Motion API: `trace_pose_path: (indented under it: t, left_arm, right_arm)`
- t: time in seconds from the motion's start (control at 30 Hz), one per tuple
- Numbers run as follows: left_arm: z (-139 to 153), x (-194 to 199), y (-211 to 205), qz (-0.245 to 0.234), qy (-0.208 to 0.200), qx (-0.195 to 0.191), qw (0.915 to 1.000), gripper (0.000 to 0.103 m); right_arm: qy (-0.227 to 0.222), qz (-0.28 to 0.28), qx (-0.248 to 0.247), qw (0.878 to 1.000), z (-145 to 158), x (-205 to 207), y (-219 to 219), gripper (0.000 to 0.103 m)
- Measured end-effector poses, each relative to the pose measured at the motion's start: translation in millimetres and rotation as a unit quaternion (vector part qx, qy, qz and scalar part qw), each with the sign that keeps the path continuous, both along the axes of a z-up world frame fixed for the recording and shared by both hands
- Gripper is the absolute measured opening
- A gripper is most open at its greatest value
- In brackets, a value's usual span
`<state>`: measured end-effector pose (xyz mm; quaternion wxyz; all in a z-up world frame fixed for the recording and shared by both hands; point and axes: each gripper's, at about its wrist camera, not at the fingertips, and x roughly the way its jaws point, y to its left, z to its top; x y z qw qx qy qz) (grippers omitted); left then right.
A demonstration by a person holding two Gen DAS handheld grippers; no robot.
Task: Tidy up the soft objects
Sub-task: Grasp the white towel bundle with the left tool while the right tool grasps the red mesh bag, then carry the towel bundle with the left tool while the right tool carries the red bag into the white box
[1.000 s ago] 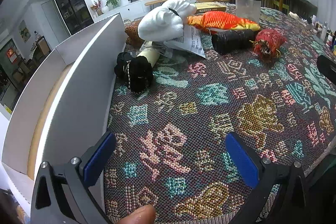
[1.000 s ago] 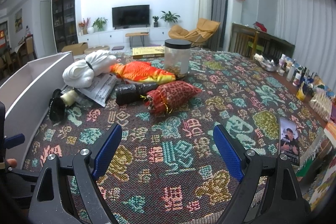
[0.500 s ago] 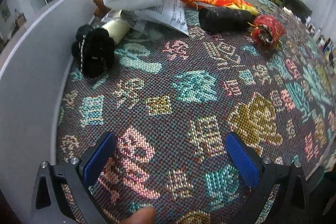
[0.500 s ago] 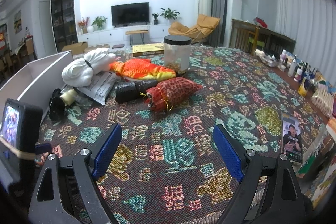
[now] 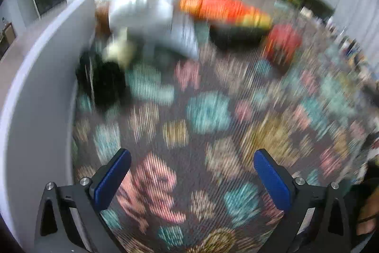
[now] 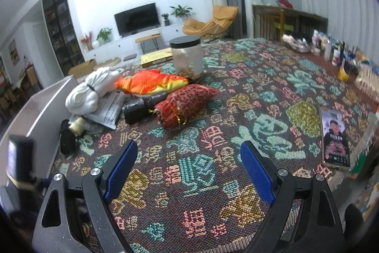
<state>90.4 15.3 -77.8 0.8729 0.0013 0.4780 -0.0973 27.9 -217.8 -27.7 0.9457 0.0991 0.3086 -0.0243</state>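
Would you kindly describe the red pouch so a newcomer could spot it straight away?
Start at the clear plastic jar with the black lid on the patterned tablecloth. In front of it lies an orange plush fish, and nearer still the red patterned fabric pouch. Alone among its neighbours, its neck is tied with gold cord.

A bench (image 6: 236,110) under a dark woven cloth (image 6: 201,172) patterned with teal, pink and gold characters carries everything. At ten o'clock in the right wrist view lie a white bundle (image 6: 87,91), printed paper (image 6: 110,108), an orange fish plush (image 6: 149,82), a black roll (image 6: 139,107) and a red pouch (image 6: 184,102), close together. A clear jar (image 6: 188,57) stands at twelve o'clock. What is probably a black pouch (image 6: 67,140) lies at nine o'clock beside a white box wall (image 6: 45,115). A phone (image 6: 334,136) lies at three o'clock, bottles (image 6: 331,51) at two.
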Motion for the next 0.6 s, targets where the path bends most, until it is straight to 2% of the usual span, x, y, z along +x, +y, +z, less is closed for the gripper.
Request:
trace_pose_path:
  t: [0.13,0.2,0.37,0.47,0.5,0.53,0.57,0.6]
  left_arm:
    - [59,44,12,-0.005,-0.056,0.002,0.9984,0.103]
    - [75,86,18,-0.007,-0.058,0.016,0.9982,0.103]
    - [51,160,13,-0.026,-0.019,0.086,0.9957,0.103]
    - [38,175,11,-0.036,-0.010,0.091,0.9951,0.099]
    - [36,179,11,-0.040,-0.007,0.084,0.9956,0.081]
    - [34,180,10,-0.046,-0.001,0.077,0.9960,0.055]
    - [32,182,10,-0.044,0.002,0.080,0.9958,0.047]
    - [32,181,13,-0.044,0.000,0.072,0.9964,0.046]
  right_arm:
    - [0.013,-0.010,0.028,0.999,-5,4,-11,0.090]
    - [0.021,-0.015,0.044,0.999,-9,5,-16,0.090]
    - [0.047,-0.021,0.085,0.995,-23,12,-27,0.090]
    - [0.061,-0.023,0.104,0.992,-27,26,-35,0.090]
    - [0.065,-0.017,0.125,0.990,-28,34,-39,0.090]
    - [0.067,-0.006,0.155,0.986,-27,48,-44,0.090]
    - [0.069,0.002,0.178,0.982,-26,62,-48,0.090]
    - [0.072,0.006,0.193,0.978,-25,77,-50,0.090]
